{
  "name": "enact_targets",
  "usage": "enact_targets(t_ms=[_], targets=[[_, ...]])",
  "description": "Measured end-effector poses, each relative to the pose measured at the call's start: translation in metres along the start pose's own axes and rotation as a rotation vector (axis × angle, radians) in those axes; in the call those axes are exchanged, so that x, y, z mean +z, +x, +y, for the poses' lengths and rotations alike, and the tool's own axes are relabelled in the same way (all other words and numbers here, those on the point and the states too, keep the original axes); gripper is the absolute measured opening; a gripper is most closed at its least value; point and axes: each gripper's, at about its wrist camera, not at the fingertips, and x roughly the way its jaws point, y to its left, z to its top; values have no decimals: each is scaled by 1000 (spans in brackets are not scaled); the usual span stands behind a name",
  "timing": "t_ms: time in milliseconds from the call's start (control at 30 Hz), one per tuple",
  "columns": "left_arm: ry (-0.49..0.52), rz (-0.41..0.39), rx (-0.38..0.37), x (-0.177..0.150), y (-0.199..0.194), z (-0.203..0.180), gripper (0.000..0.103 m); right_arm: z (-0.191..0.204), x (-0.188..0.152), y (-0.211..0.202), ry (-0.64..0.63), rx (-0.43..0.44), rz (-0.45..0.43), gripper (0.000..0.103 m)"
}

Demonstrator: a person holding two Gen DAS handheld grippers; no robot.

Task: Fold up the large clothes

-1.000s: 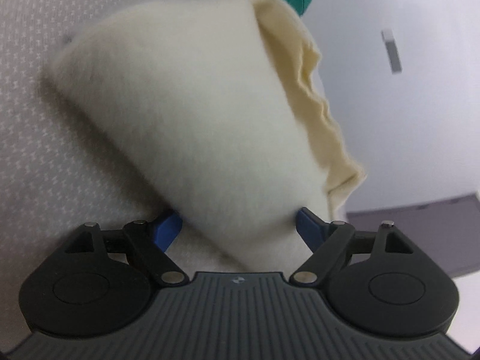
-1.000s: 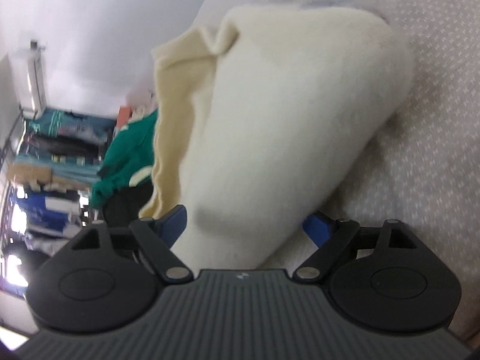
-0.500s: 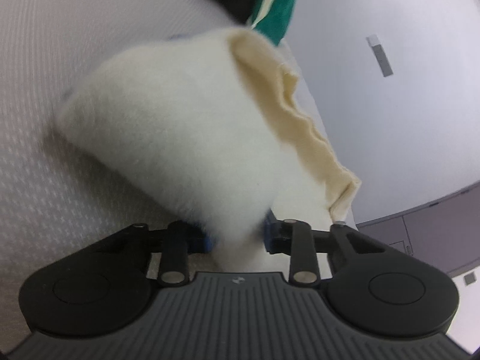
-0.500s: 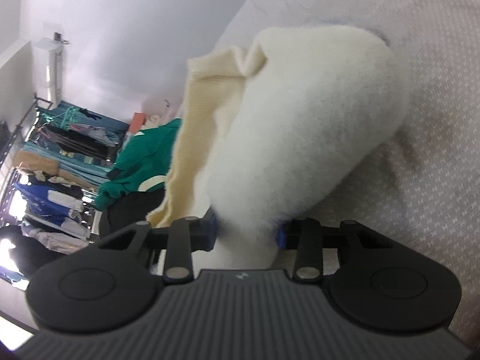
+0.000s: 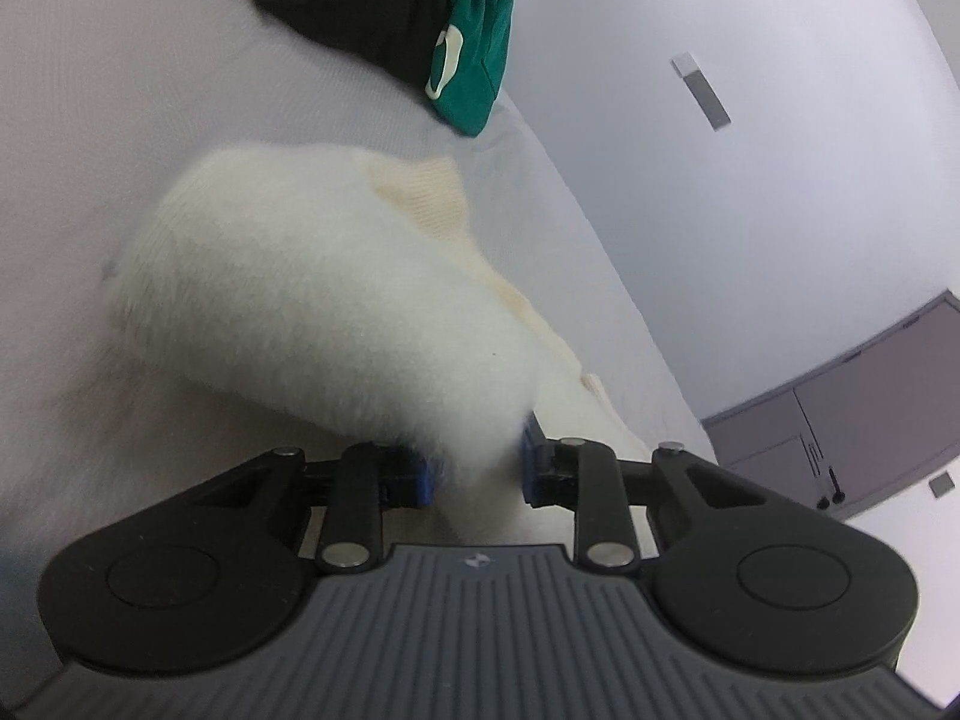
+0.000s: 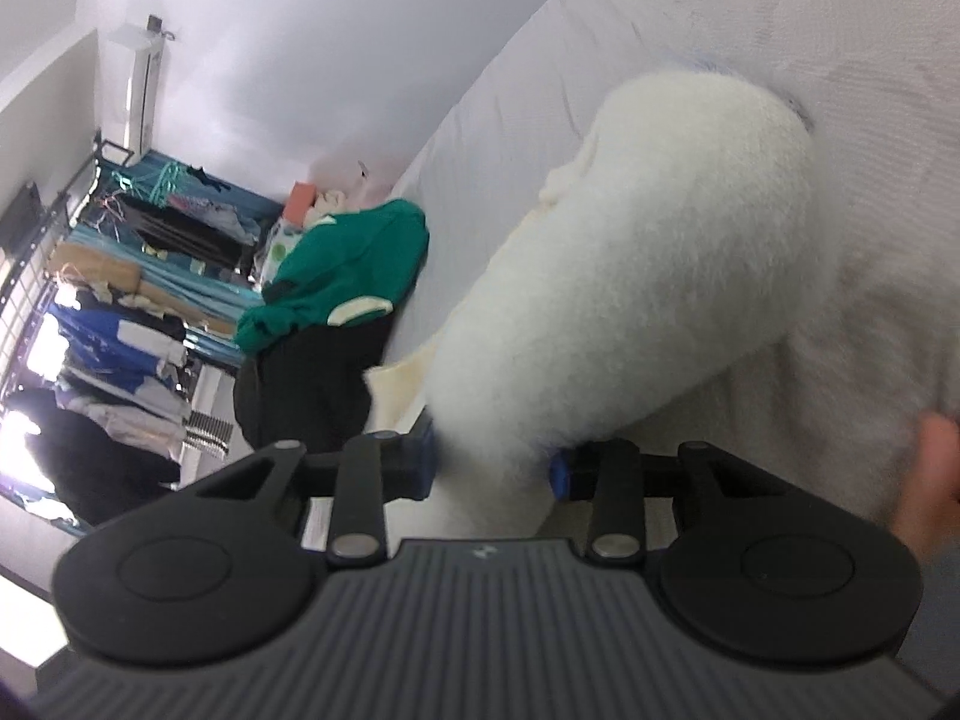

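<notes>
A fluffy white garment with a cream knit lining hangs over a pale grey bed cover. My left gripper is shut on a bunched corner of it. In the right wrist view the same white garment stretches away from my right gripper, which is shut on another bunched part. The blue pads press into the fleece on both sides. The fabric is lifted off the bed near both grippers.
A pile of green and black clothes lies at the far end of the bed, also in the right wrist view. A clothes rack stands beyond. A grey cabinet is to the right. A hand shows at the right edge.
Both grippers closed on the white garment, from open a second ago. They have since lifted and pulled back, so the garment looks smaller and more stretched.
</notes>
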Motion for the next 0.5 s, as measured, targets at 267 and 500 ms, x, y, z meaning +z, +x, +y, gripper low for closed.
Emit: enact_targets(t_ms=[267,500], targets=[[21,42,-8,-19,-29,1,31,-4,-16,-27,30,-13,43,39],[87,66,-25,11,-10,-17,38,5,5,-10,52,16,27,46]])
